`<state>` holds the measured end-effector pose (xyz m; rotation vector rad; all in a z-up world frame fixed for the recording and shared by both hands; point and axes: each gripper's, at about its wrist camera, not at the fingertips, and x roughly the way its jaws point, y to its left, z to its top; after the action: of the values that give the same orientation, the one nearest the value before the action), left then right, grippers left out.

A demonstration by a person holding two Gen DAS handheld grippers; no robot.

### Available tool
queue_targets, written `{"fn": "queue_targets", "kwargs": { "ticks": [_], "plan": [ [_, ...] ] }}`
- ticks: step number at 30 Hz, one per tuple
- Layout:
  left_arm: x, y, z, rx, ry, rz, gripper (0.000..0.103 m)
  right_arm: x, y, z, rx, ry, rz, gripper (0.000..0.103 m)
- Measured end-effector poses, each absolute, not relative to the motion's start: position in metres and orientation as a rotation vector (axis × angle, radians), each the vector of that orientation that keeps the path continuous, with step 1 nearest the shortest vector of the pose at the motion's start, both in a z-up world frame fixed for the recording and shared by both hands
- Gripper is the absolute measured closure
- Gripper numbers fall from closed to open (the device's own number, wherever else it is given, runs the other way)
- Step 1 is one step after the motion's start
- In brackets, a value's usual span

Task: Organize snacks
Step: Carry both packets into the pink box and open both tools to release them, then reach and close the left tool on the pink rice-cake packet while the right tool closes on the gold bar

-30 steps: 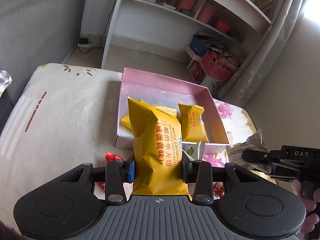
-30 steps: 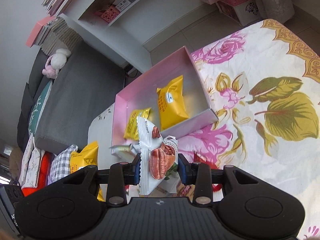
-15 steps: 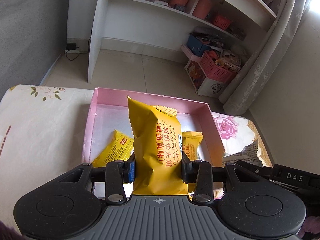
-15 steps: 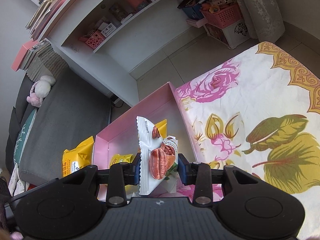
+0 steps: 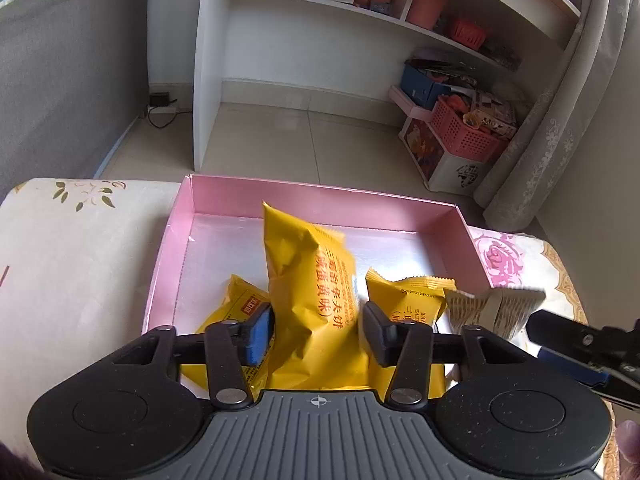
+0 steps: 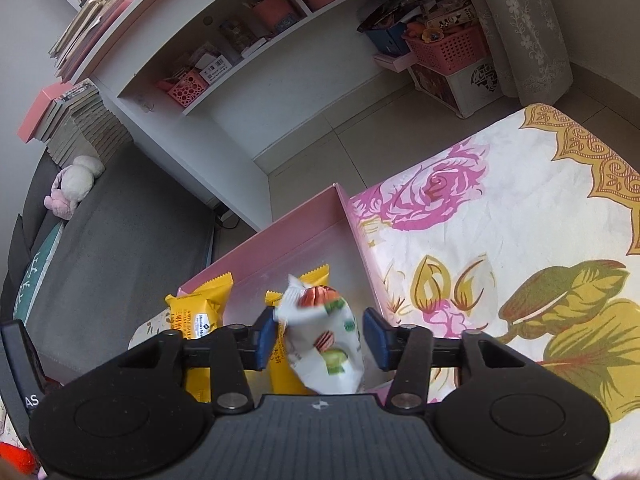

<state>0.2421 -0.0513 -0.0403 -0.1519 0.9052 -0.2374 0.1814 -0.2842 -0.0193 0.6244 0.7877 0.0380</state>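
Note:
A pink box (image 5: pixel 320 196) sits on the flowered table. My left gripper (image 5: pixel 316 330) is over the box's near side, its jaws spread, and a big yellow snack packet (image 5: pixel 316 292) stands loose and tilted between them. Two smaller yellow packets (image 5: pixel 408 300) lie in the box. My right gripper (image 6: pixel 320 338) is over the box's right side (image 6: pixel 352 232), jaws spread, with a blurred white nut packet (image 6: pixel 324 340) loose between them. The right gripper's tip also shows in the left wrist view (image 5: pixel 576 340), and the white packet beside it (image 5: pixel 496 308).
A white shelf unit (image 5: pixel 288 32) with pink baskets stands behind the table. A grey sofa (image 5: pixel 60 80) is on the left. A pink crate (image 5: pixel 464 132) and a curtain (image 5: pixel 560 112) are at the right. The flowered tablecloth (image 6: pixel 520 240) stretches right of the box.
Both grippers moved forward over the pink box and opened. The yellow packet and the white nut packet have come free and are tipping down into the box.

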Motion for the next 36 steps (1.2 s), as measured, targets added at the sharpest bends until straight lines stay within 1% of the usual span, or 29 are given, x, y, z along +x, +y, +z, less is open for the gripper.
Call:
{"fn": "queue_targets", "kwargs": {
  "ticks": [1, 3, 7, 11, 13, 18, 22, 24, 30, 32, 36],
  "plan": [
    [0.242, -0.05, -0.039, -0.156, 0.906, -0.245, 0.04, 0.181, -0.285, -0.018, 0.63, 0.778, 0.035, 0.042],
    [0.24, -0.048, -0.037, -0.17, 0.913, -0.263, 0.038, 0.18, -0.287, -0.017, 0.635, 0.777, 0.034, 0.042],
    [0.233, -0.044, -0.029, -0.171, 0.906, -0.268, 0.028, 0.177, -0.287, -0.015, 0.629, 0.785, 0.025, 0.041],
    [0.223, -0.038, -0.021, -0.177, 0.909, -0.275, 0.026, 0.171, -0.284, -0.01, 0.614, 0.793, 0.035, 0.036],
    [0.218, -0.034, -0.017, -0.174, 0.909, -0.275, 0.022, 0.167, -0.282, -0.005, 0.598, 0.792, 0.04, 0.034],
    [0.199, -0.022, -0.006, -0.18, 0.91, -0.284, 0.021, 0.154, -0.277, 0.005, 0.563, 0.791, 0.052, 0.028],
    [0.182, -0.012, 0.002, -0.181, 0.908, -0.285, 0.016, 0.143, -0.275, 0.011, 0.552, 0.808, 0.056, 0.022],
    [0.172, -0.008, 0.005, -0.18, 0.91, -0.295, 0.012, 0.137, -0.273, 0.015, 0.535, 0.81, 0.061, 0.02],
    [0.146, 0.001, 0.011, -0.15, 0.927, -0.318, 0.005, 0.118, -0.268, 0.023, 0.49, 0.826, 0.065, 0.017],
    [0.138, 0.002, 0.013, -0.131, 0.928, -0.323, 0.004, 0.112, -0.265, 0.025, 0.484, 0.83, 0.076, 0.013],
    [0.121, 0.003, 0.014, -0.081, 0.938, -0.339, 0.003, 0.104, -0.26, 0.028, 0.453, 0.837, 0.09, 0.011]
  ]
}}
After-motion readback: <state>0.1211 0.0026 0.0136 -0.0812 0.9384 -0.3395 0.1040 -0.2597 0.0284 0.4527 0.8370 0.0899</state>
